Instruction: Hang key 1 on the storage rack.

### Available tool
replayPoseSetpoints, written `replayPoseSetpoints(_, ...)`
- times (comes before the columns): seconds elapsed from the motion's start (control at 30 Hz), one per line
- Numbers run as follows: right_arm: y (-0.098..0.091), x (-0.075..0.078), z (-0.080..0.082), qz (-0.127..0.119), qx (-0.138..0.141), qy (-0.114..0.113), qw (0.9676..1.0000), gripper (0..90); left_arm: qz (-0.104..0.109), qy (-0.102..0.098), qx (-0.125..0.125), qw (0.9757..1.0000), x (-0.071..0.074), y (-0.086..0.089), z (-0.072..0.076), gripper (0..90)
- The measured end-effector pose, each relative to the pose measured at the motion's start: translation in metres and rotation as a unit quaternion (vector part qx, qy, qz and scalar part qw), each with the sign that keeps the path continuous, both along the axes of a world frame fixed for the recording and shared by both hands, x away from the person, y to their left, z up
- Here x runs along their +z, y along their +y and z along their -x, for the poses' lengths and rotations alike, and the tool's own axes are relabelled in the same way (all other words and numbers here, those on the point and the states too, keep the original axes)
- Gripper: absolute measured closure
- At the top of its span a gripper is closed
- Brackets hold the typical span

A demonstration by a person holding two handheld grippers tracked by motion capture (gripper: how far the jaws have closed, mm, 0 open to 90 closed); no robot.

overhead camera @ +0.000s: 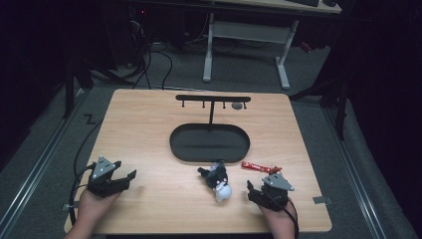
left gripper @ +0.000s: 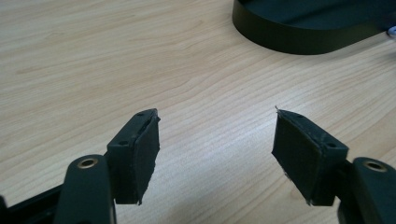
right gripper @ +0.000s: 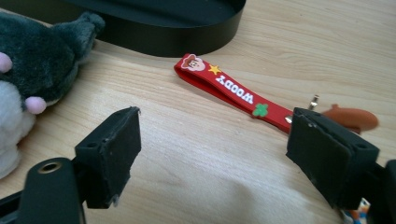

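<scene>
- Resting low at the near left of the table (overhead camera: 149, 129), the left gripper (overhead camera: 125, 175) has its jaws spread wide with only bare wood between the pads (left gripper: 140, 154); nothing is gripped.
- The right gripper (overhead camera: 251, 188) sits at the near right, jaws likewise spread apart and empty. In the right gripper view its pads (right gripper: 114, 149) frame bare wood, with the red strap (right gripper: 231, 91) lying just beyond them.
- The red strap (overhead camera: 260, 167) lies flat on the table just right of the plush toy (overhead camera: 219, 180) and just near of the black tray (overhead camera: 209, 143). It carries printed lettering and a cartoon face at its far end; a metal clasp and a brown charm (right gripper: 352, 117) sit at the end beside the right gripper's pad.
- The plush toy, dark grey and white, lies on its side between the two grippers, touching or almost touching the tray's near rim.
- The black tray is the base of a stand whose post rises to a crossbar with hooks (overhead camera: 213, 98) at the far side. The hooks suggest a hanging point for looped items.
- Judgement: the right gripper is placed for the strap, being the closer tool, and its wide jaws leave room to straddle the flat band. The left gripper stays clear at the left.
</scene>
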State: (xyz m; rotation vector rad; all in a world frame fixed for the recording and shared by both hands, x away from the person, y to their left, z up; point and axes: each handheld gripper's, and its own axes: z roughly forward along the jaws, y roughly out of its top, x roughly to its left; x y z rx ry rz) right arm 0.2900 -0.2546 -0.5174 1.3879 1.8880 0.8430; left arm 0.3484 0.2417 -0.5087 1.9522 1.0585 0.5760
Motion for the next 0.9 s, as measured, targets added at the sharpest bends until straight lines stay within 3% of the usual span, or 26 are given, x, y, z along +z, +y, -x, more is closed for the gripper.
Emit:
replayPoseSetpoints(0.13,0.004,-0.005,-0.001,0.013,0.014,0.003,0.9998,16.6,-0.011,-0.011,-0.011,0.9998,0.001,-0.009,-0.001,31.0)
replayPoseSetpoints(0.2,0.004,-0.006,0.000,0.005,0.019,0.006,0.9998,16.6,-0.017,-0.017,-0.014,0.9996,0.000,-0.013,-0.002,31.2)
replayPoseSetpoints(0.47,0.003,-0.006,0.005,-0.002,0.029,0.001,0.9996,16.6,-0.016,-0.012,-0.025,0.9995,0.000,-0.020,-0.003,31.1)
replayPoseSetpoints(0.67,-0.003,-0.005,0.007,-0.022,0.021,0.001,0.9995,16.8,-0.020,-0.008,-0.032,0.9992,-0.003,-0.025,-0.005,31.1)
replayPoseSetpoints(0.9,0.000,-0.005,0.006,-0.022,0.027,0.002,0.9994,15.8,-0.021,-0.007,-0.036,0.9991,-0.004,-0.025,-0.003,31.1)
